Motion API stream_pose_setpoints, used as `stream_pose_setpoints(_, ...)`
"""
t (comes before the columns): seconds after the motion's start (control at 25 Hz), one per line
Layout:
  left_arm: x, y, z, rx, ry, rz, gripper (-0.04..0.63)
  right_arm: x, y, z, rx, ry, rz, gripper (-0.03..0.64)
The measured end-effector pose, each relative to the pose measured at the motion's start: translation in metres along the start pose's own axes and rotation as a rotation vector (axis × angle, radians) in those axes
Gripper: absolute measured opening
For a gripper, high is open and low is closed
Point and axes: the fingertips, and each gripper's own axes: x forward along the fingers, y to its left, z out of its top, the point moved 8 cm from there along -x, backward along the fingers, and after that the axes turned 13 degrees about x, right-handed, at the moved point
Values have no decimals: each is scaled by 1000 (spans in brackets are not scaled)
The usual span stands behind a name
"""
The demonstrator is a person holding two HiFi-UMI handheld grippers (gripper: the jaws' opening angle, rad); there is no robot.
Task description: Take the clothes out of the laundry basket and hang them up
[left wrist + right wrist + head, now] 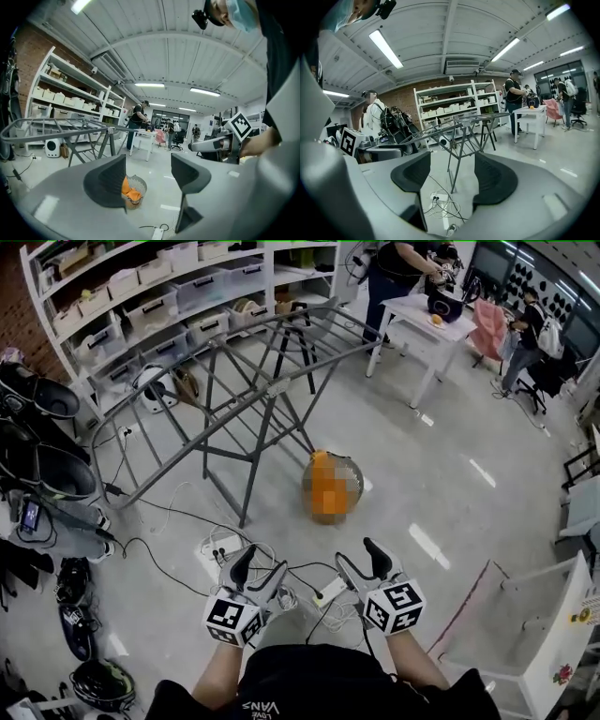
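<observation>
A round wire laundry basket (331, 486) with orange clothes in it stands on the floor just past the near end of a grey folding drying rack (253, 390). Nothing hangs on the rack. My left gripper (261, 570) and right gripper (361, 561) are held side by side low in the head view, well short of the basket, both open and empty. The left gripper view looks between the open jaws of the left gripper (149, 176) at the basket (133, 190). Between the jaws of the right gripper (452, 176) I see the rack (473, 124).
A white power strip (220, 547) with tangled cables lies on the floor between me and the rack. Shelving (169, 296) with bins lines the back left. Helmets and bags (37, 456) sit at left. A person works at a white table (427, 324). A white panel (534, 634) stands at right.
</observation>
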Motion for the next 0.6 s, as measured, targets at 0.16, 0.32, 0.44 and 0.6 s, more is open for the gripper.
stream_pose_setpoints(0.16,44,51,18,-6,-5,-22,279,57,-9,32,2,46,-26,285)
stream_pose_setpoints(0.32,73,91,18,0,-9,-33,279,107,-18,44,4,80,-38,285)
stream_pose_setpoints(0.44,83,111,16,-5,-19,-25,279,132,-21,49,-2,102,-42,284)
stream_pose_setpoints(0.6,85,124,9,-38,2,-6,279,151,-25,49,-13,146,-53,285)
